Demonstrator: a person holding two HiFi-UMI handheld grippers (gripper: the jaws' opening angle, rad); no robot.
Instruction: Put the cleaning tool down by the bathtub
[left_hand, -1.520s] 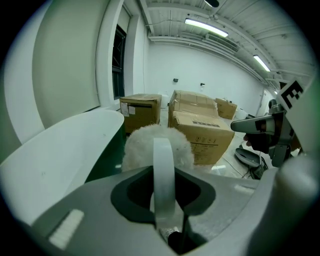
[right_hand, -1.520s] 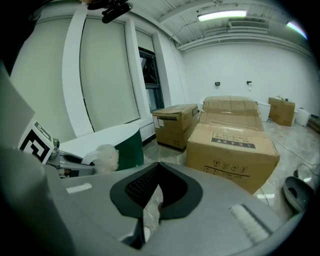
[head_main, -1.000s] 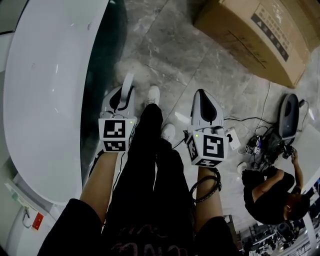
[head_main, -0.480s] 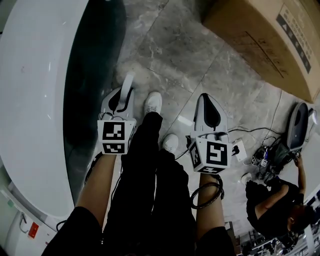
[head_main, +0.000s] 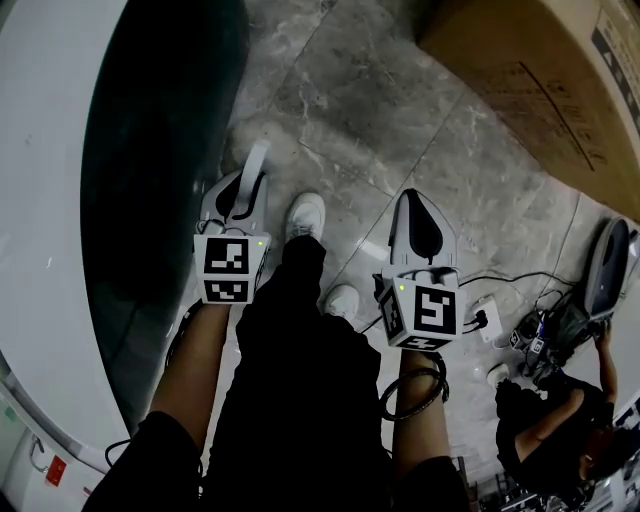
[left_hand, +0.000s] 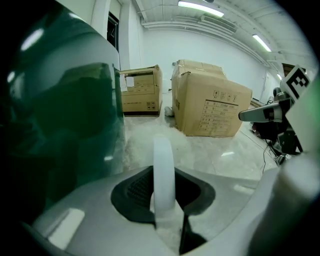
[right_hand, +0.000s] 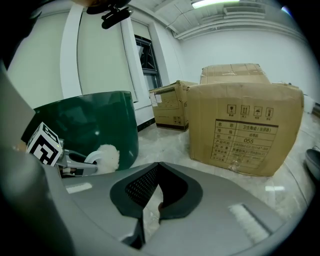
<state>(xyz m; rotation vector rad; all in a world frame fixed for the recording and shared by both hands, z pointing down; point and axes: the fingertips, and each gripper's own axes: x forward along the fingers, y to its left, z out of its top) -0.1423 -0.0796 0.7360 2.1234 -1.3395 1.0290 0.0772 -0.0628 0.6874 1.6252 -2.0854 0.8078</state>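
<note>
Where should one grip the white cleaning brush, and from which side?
Grip the slim white handle, coming from its rear end, opposite the fluffy head. The handle is narrow enough to fit between two jaws, while the head looks soft and bulky. The left gripper holds it this way.

You stand on grey marble floor, glossy, thin joints between slabs. Tub at your left, white rim, dark green side. Large cardboard box ahead-right on floor. Open box farther back, by white wall. Dark-framed window in left wall beyond tub. Strip lights on white ceiling. Cables and power strip on floor at your right.
</note>
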